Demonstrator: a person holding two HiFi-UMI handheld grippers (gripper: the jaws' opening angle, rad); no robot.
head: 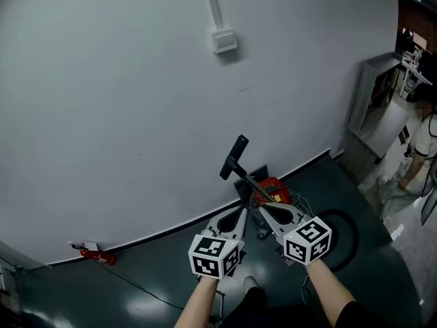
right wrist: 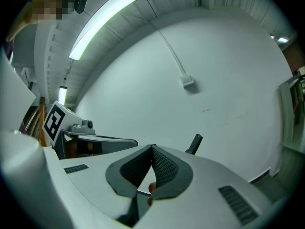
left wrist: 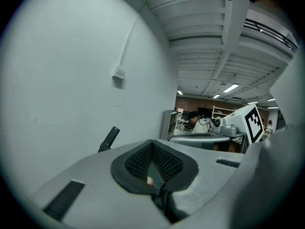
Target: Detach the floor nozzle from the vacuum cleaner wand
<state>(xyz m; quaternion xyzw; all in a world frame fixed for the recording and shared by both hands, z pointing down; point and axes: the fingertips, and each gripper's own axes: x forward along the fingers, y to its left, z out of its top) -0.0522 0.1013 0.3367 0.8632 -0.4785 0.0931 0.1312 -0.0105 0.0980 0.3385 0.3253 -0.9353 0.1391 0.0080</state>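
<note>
The vacuum cleaner stands near the white wall, its black handle (head: 234,157) up and its red body (head: 274,190) just below. I cannot make out the floor nozzle; my grippers cover the machine's lower part. My left gripper (head: 237,217) and right gripper (head: 265,212) are side by side in front of the red body, both shut and empty. In the left gripper view the shut left gripper (left wrist: 153,143) points toward the handle (left wrist: 109,139). The right gripper (right wrist: 152,149) also has the handle (right wrist: 194,143) just beyond its tips.
A black hose loop (head: 343,232) lies on the dark green floor to the right. A small red object (head: 97,255) with a cable sits at the wall's foot, far left. A grey cabinet (head: 372,108) and a person (head: 418,149) are at the right.
</note>
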